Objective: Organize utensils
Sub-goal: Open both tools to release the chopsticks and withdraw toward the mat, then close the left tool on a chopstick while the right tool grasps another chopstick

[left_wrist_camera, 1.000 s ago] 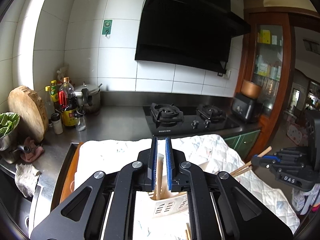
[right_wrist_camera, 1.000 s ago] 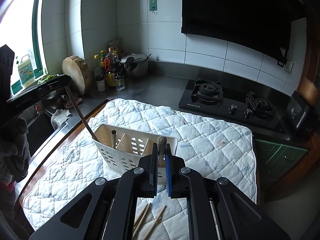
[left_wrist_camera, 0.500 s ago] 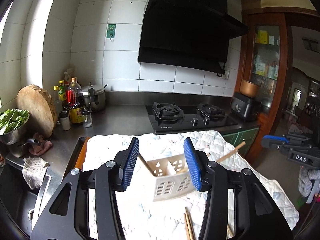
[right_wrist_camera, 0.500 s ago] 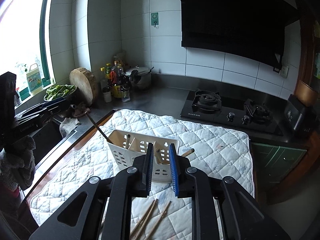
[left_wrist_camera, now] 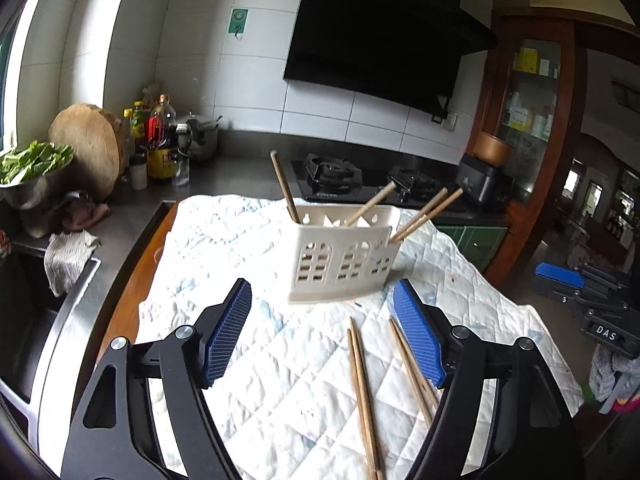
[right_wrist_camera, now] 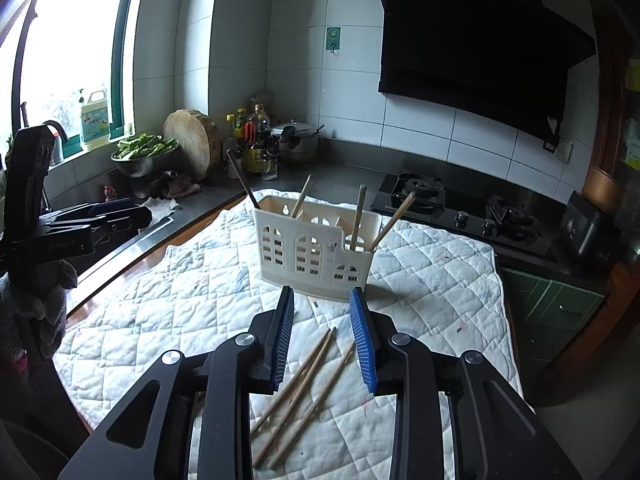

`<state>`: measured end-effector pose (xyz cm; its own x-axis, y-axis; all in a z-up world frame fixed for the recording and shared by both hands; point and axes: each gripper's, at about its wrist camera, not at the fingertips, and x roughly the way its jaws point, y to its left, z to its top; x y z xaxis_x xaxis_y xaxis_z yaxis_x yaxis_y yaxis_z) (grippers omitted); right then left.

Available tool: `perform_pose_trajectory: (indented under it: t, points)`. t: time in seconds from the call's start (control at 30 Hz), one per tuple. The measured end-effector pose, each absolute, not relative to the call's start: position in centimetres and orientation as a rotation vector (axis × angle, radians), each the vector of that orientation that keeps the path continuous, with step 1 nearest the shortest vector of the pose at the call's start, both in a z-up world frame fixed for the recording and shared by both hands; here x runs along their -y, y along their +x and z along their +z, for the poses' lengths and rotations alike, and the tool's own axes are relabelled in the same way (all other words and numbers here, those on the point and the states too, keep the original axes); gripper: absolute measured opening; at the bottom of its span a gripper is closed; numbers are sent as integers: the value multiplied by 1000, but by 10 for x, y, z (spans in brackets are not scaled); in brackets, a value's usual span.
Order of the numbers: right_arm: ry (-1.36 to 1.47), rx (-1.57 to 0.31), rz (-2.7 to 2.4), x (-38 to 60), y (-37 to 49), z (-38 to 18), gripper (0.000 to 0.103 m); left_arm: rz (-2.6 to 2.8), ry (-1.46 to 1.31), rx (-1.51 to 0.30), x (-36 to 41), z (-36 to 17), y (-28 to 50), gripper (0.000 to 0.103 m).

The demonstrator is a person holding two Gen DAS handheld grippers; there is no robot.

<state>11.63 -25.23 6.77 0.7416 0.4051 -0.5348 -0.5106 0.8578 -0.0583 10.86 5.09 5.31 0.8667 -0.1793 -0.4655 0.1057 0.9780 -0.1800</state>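
Observation:
A cream slotted utensil holder [left_wrist_camera: 340, 258] [right_wrist_camera: 316, 254] stands on the white quilted cloth [left_wrist_camera: 260, 248] [right_wrist_camera: 180, 292] with several wooden chopsticks [left_wrist_camera: 286, 186] [right_wrist_camera: 358, 216] leaning in it. Loose chopsticks [left_wrist_camera: 362, 388] [right_wrist_camera: 298, 384] lie on the cloth in front of it. My left gripper [left_wrist_camera: 326, 332] is open and empty, above the cloth short of the holder. My right gripper [right_wrist_camera: 322, 336] is open and empty, above the loose chopsticks. Each gripper shows at the edge of the other's view, the right one [left_wrist_camera: 580, 296] and the left one [right_wrist_camera: 92, 224].
A gas hob [left_wrist_camera: 360, 180] [right_wrist_camera: 460, 208] lies behind the cloth. Bottles [left_wrist_camera: 162, 144], a pot [right_wrist_camera: 298, 142], a round wooden board [left_wrist_camera: 88, 146] and a bowl of greens [right_wrist_camera: 144, 152] stand at the back left. A sink [left_wrist_camera: 36, 320] is at the left.
Both grippers opened, released their chopsticks into the holder and drew back from it. The holder is now farther off in both views.

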Motion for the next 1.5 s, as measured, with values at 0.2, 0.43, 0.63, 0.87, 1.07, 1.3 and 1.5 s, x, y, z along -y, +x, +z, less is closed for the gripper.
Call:
perform_pose_trajectory:
  t: [0.2, 0.43, 0.63, 0.87, 1.07, 1.3, 1.5]
  points:
    - [-199, -590, 476, 259, 93, 22, 30, -164, -141, -583, -41, 8, 85, 74]
    - [-145, -659, 449, 266, 81, -16, 30, -206, -133, -676, -21, -36, 67, 72]
    - [-88, -705, 440, 271, 77, -36, 30, -269, -93, -762, 8, -68, 68, 51]
    - [-61, -737, 435, 275, 78, -48, 30, -295, -70, -832, 22, -90, 87, 20]
    - [-48, -755, 443, 273, 80, -53, 30, -279, -90, -873, 17, -101, 99, 13]
    - [-41, -782, 451, 268, 82, -62, 30, -270, -92, -879, 11, -103, 105, 8]
    - [-27, -807, 453, 266, 85, -69, 30, -244, -92, -885, 1, -104, 108, 8]
